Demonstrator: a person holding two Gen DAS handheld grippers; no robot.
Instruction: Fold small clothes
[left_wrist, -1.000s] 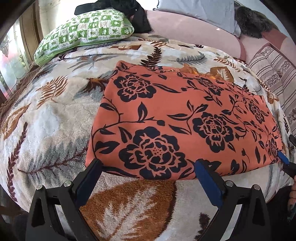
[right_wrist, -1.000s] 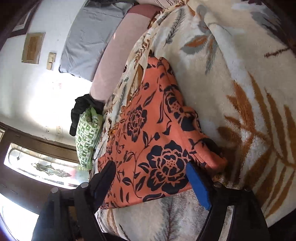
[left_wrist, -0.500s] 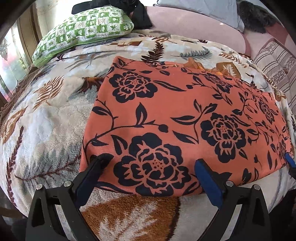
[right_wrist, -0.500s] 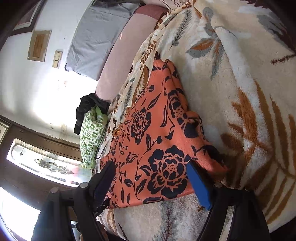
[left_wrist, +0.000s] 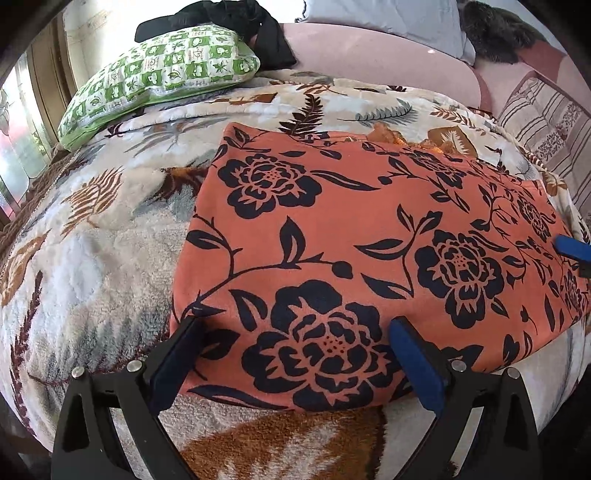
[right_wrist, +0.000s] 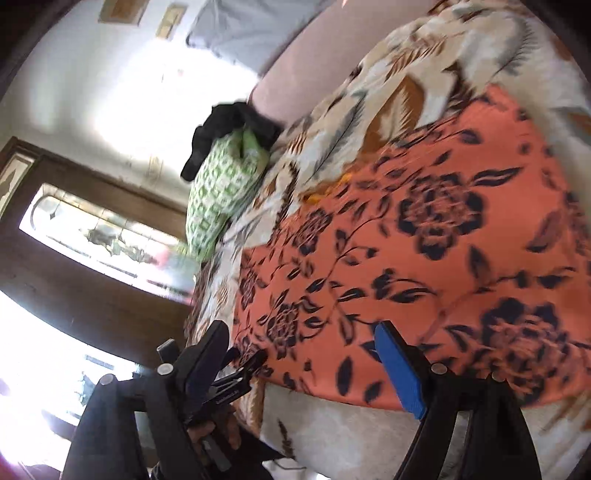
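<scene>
Orange floral garment flat on blanket, near its front edge. My left tongs now spread over garment's near hem, closer than before. My right tongs swung in, gaping, over its right end.

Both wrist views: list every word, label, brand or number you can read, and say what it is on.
No readable text in either view.
Green checked pillow: its squares hold small leaf-like marks and symbols, too small to read as letters.
Orange floral cloth: flower print only, no label showing.
Leaf-print blanket: pattern only.
Framed pictures on the wall: blurred, nothing legible.
Left gripper and right gripper: no markings visible.
</scene>
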